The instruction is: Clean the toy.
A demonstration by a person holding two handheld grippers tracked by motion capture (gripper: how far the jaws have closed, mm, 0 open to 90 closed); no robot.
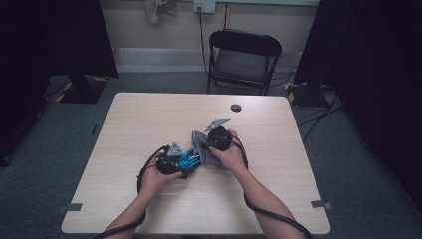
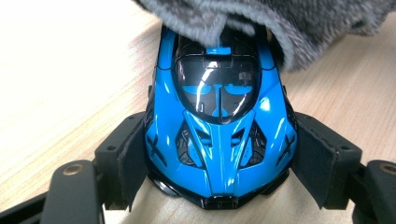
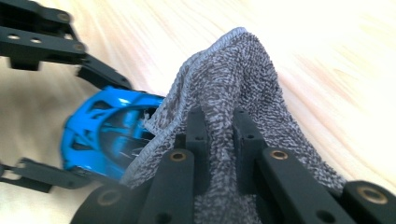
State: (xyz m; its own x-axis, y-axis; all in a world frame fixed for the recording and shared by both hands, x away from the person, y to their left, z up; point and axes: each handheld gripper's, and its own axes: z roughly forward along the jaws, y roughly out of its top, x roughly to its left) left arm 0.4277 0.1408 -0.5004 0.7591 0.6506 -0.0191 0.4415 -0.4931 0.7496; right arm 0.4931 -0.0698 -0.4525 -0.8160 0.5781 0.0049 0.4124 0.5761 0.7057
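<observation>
A glossy blue toy car (image 2: pixel 218 126) with a dark windscreen sits clamped between the pads of my left gripper (image 2: pixel 219 158), its body pointing away from the camera. A grey fuzzy cloth (image 3: pixel 233 93) is pinched in my right gripper (image 3: pixel 222 126) and drapes over the far end of the car (image 3: pixel 102 135). In the high view both grippers meet at the table's middle: the left gripper (image 1: pixel 171 162) holds the car (image 1: pixel 189 159), and the right gripper (image 1: pixel 217 139) presses the cloth (image 1: pixel 201 144) against it.
The light wooden table (image 1: pixel 149 119) has a small dark round hole (image 1: pixel 236 107) near its far edge. A black folding chair (image 1: pixel 243 57) stands behind the table. Dark curtains and cables flank the sides.
</observation>
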